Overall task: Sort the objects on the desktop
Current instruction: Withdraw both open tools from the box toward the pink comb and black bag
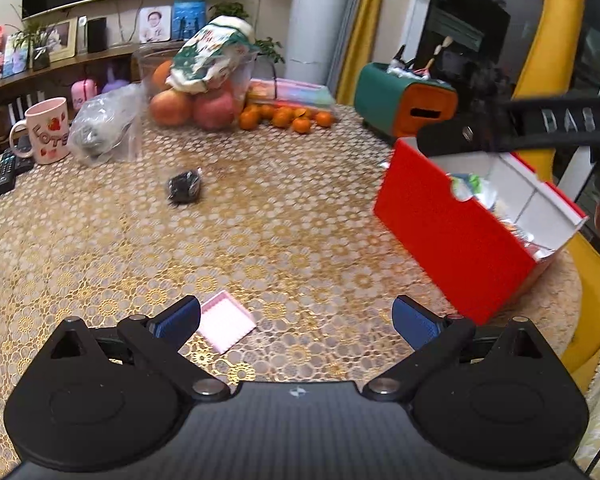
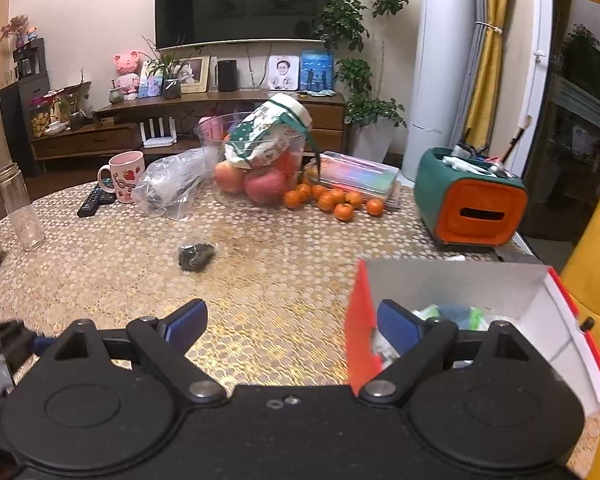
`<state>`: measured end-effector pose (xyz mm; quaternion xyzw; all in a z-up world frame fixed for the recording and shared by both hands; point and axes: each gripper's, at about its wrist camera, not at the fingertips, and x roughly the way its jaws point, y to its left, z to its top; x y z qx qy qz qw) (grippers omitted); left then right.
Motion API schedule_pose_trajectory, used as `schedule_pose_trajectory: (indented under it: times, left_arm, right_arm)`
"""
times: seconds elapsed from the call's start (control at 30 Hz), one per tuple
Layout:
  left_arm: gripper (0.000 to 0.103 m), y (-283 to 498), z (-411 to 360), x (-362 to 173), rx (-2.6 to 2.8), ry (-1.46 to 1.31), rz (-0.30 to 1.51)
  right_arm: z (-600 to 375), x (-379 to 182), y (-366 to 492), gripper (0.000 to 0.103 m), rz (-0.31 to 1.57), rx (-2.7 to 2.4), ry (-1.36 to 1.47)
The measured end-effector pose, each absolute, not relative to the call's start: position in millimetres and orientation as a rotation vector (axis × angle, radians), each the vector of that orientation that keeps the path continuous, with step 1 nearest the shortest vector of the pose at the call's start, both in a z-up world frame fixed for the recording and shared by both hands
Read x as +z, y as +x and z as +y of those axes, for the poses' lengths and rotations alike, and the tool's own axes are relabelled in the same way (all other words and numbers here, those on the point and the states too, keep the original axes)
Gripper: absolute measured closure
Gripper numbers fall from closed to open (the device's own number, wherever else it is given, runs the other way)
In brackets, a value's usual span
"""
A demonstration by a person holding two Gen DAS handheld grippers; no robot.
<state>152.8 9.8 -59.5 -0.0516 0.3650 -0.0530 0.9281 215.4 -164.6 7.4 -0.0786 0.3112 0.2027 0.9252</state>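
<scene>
My left gripper is open wide above the gold lace tablecloth. A small pink packet lies flat on the cloth just inside its left pad; nothing presses on it. A crumpled black item lies farther out, mid-table. To the right stands a red box with a white inside and several small items in it. My right gripper is open and holds nothing. Its right finger hangs over the box's near corner.
At the back are a fruit bowl, mandarins, a plastic bag, a pink mug, remotes and a green and orange holder. A glass jar stands at the left. A yellow chair is beside the box.
</scene>
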Motion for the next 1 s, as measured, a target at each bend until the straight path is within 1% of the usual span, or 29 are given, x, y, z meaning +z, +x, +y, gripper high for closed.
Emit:
schedule_pose_trajectory:
  times: [0.5, 0.87, 1.0]
  left_arm:
    - [0.001, 175.5, 30.9, -107.8, 0.034, -0.163, 0.806]
    - [0.001, 188.1, 30.3, -124.2, 0.098, -0.124, 0.773]
    - [0.001, 187.3, 23.4, -125.3, 0.114, -0.071, 0.741]
  right_arm:
    - [-104.2, -20.5, 266.6, 0.011, 0.688, 0.48, -0.185]
    - [-64.8, -43.7, 314.0, 0.011, 0.733, 0.521, -0.202]
    - [-49.9, -52.5, 333.1, 0.011, 0.756, 0.529, -0.197]
